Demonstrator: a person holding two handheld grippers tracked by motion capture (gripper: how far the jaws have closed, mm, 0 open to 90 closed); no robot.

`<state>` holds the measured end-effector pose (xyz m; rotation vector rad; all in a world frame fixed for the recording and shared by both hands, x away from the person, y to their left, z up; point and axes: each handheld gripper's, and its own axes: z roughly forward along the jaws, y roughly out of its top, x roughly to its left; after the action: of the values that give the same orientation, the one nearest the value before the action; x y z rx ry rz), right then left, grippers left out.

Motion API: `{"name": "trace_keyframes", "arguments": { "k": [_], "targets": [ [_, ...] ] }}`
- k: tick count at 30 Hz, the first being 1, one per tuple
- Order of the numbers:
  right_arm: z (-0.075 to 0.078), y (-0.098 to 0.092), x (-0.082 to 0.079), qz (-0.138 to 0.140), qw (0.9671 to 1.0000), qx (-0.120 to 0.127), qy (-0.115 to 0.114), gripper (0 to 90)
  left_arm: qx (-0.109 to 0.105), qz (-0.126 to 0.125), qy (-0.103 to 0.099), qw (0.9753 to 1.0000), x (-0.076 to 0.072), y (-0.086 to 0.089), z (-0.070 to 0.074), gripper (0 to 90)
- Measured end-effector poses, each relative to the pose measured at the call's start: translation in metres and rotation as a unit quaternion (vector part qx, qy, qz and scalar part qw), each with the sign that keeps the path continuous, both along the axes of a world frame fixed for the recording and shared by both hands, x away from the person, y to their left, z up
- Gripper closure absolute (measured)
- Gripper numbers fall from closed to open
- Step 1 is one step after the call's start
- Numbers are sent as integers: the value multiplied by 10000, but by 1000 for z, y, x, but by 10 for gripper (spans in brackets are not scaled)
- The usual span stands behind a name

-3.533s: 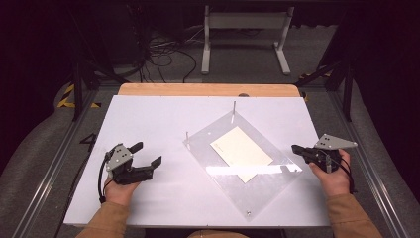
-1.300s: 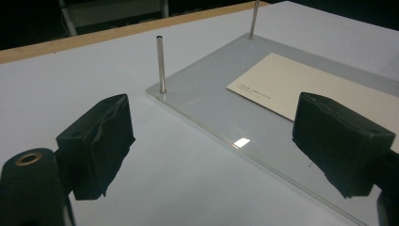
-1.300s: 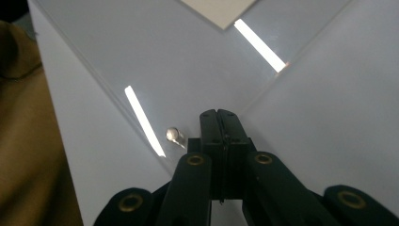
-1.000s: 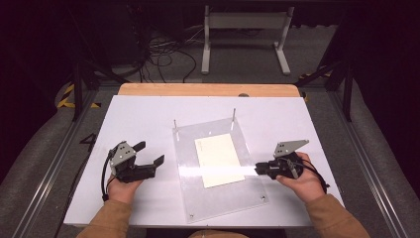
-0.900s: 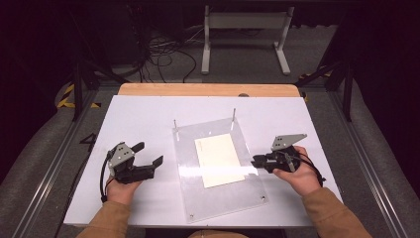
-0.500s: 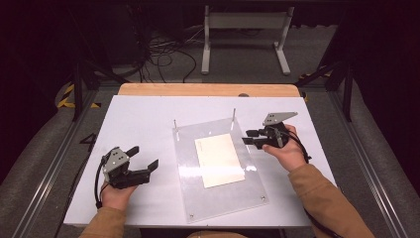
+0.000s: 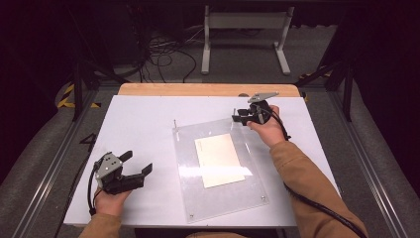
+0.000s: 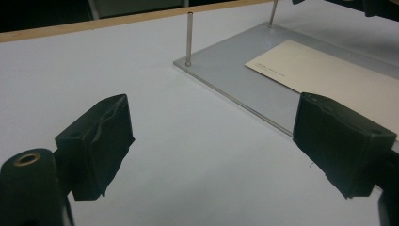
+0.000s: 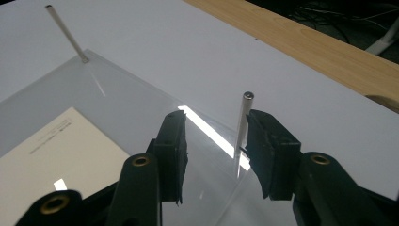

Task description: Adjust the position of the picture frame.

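Note:
A clear acrylic plate (image 7: 218, 198) lies on the white table with a cream paper sheet (image 7: 218, 158) on it. Thin metal posts stand at its two far corners. My right gripper (image 7: 237, 115) is at the far right corner. In the right gripper view it (image 9: 214, 146) is open, with that post (image 9: 243, 127) between the jaws, close against the right one. The other post (image 9: 66, 33) stands farther off. My left gripper (image 7: 137, 162) rests open near the table's front left. In the left gripper view it (image 8: 211, 136) holds nothing and faces the plate (image 8: 244, 80), a post (image 8: 189, 37) and the paper (image 8: 329, 70).
The white tabletop (image 7: 143, 124) has a wooden strip (image 7: 198, 89) along its far edge. Dark floor with cables (image 7: 168, 49) and a metal stand (image 7: 245, 29) lies beyond. Metal rails run along both sides of the table.
The plate was turned from diagonal to nearly straight. My right gripper went from the plate's right edge up to its far right post. My left gripper drifted slightly toward the front edge.

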<state>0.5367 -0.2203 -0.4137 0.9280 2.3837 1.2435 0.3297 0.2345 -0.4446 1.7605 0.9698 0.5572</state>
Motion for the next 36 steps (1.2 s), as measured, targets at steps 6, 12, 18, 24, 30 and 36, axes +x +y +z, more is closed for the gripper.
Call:
{"name": "trace_keyframes", "arguments": {
  "k": [6,12,18,24,30,36],
  "targets": [
    [-12,6,17,-151,9994,-291,-78,596,-6,-39,29,10000,0,-1,-1,127],
    [-18,10,26,-109,9995,-238,-164,697,-6,-46,45,10000,1,0,-2,127],
    [-14,17,23,-77,9986,-492,-168,847,13,-61,46,10000,0,-1,-2,127],
    [-4,9,15,-210,9977,-645,-37,849,-16,-104,98,9999,4,-5,-2,127],
    [3,-10,2,-288,9967,-756,-3,849,34,-217,61,9997,9,-12,-2,127],
    [6,-30,-14,-412,9960,-787,71,849,63,-322,68,9994,14,-19,-2,127]
  ]
}}
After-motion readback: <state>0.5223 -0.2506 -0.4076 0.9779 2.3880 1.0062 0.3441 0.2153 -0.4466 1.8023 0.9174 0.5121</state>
